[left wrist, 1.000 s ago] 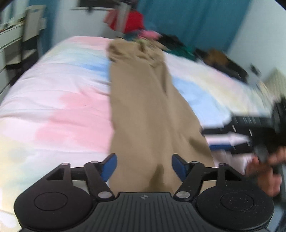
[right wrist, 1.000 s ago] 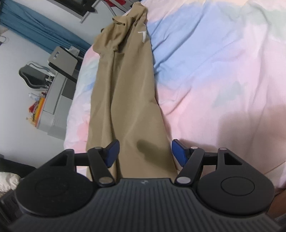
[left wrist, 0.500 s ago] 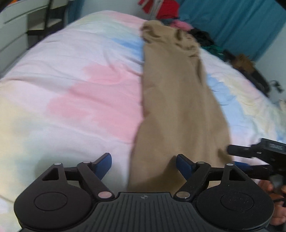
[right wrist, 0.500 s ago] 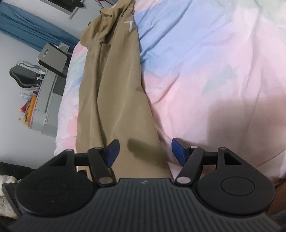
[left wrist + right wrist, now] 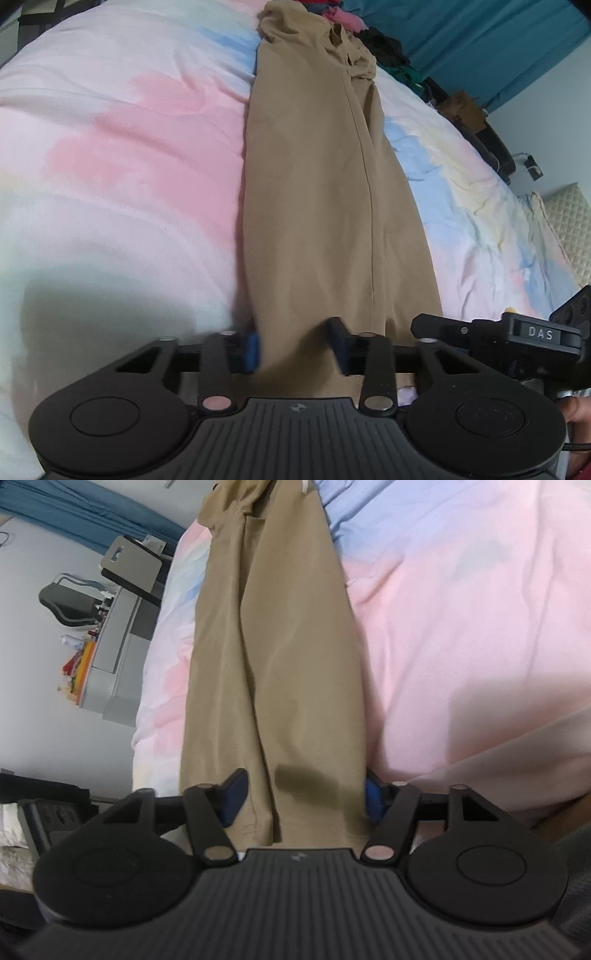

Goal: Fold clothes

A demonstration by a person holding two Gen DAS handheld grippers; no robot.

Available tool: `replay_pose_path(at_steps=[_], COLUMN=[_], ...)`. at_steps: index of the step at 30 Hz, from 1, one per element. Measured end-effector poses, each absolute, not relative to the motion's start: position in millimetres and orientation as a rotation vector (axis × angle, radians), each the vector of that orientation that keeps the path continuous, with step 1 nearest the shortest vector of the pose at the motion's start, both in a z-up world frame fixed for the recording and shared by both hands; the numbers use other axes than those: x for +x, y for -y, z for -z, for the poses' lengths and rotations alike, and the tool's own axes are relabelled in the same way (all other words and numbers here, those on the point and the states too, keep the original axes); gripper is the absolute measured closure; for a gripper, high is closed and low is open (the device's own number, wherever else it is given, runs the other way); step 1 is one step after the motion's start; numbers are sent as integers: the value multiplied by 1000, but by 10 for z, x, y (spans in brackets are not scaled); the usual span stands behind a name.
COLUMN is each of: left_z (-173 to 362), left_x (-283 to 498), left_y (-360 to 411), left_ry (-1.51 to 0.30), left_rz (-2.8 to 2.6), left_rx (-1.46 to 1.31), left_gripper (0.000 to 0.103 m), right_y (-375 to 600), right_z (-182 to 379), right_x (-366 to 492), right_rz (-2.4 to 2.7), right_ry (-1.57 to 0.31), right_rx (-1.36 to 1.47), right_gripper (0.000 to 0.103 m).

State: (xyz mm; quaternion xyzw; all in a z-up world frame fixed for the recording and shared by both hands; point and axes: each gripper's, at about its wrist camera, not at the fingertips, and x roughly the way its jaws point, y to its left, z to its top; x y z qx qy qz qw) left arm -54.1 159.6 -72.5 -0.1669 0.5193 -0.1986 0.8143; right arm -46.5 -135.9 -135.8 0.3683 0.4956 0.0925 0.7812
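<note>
Tan trousers (image 5: 325, 192) lie lengthwise on the pastel bed (image 5: 122, 155), legs laid together, waistband at the far end, hems toward me. My left gripper (image 5: 293, 349) is open with its blue pads either side of the near hem's left part. My right gripper (image 5: 303, 795) is open, straddling the hem end of the trousers (image 5: 280, 672) on the bed (image 5: 461, 602). The right gripper also shows in the left wrist view (image 5: 495, 332), just right of the hem.
A pile of dark and coloured clothes (image 5: 384, 44) lies at the far end of the bed before a blue curtain (image 5: 461, 40). A grey desk (image 5: 110, 653) and a chair (image 5: 70, 602) stand beside the bed.
Both grippers have come down and forward to the trouser hems. The left gripper's jaws have narrowed around the hem; the right gripper's jaws now straddle the fabric.
</note>
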Motion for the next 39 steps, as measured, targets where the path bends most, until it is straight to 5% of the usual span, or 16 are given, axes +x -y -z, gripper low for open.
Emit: replay_pose_path(at_steps=[3, 8, 10, 15, 29, 39], left_z=[729, 702, 664, 481, -869, -698], left_x=[-584, -620, -609, -675, -940, -1719], left_y=[-1612, -1639, -1612, -1715, -1502, -1135], left_ry=[-1109, -1067, -1035, -912, -610, -667], left_rz=[429, 422, 424, 429, 602, 620], left_rx=[-357, -380, -401, -516, -616, -511], left_gripper=[91, 94, 95, 98, 99, 99], right_y=[1278, 1143, 1137, 1283, 1979, 2247], right_z=[1292, 1217, 1242, 1070, -457, -306], right_x=[-471, -451, -416, -381, -618, -1261], right_rz=[-213, -212, -176, -189, -347, -402], right_ry=[-1073, -1074, -1087, -1013, -628, -669], right_rx=[719, 587, 554, 603, 666, 690], right_gripper=[45, 53, 83, 97, 98, 98])
